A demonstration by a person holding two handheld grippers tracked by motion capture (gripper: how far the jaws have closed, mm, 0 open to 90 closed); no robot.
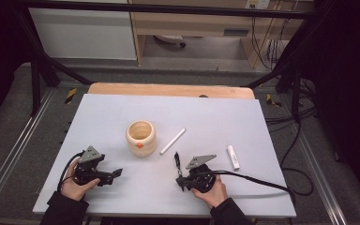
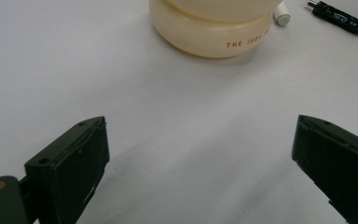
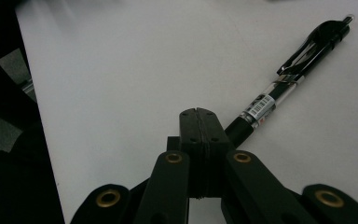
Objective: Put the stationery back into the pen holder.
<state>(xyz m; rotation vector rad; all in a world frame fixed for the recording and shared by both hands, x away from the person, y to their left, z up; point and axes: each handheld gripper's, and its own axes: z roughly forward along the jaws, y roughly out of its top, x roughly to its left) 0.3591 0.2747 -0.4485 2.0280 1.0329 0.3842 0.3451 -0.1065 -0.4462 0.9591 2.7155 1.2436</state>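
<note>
Jaws clenched on the right gripper (image 3: pixel 199 116), tips beside the black pen (image 3: pixel 286 84), which runs away up-right on the tabletop (image 3: pixel 121 70); left gripper (image 2: pixel 198 154) gapes, farther off.

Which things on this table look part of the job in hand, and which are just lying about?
Likely in the job:
black pen, by the shut right tool
cream pot, ahead of the open left tool

Lying about, apparently:
white stick
small white tube
</note>
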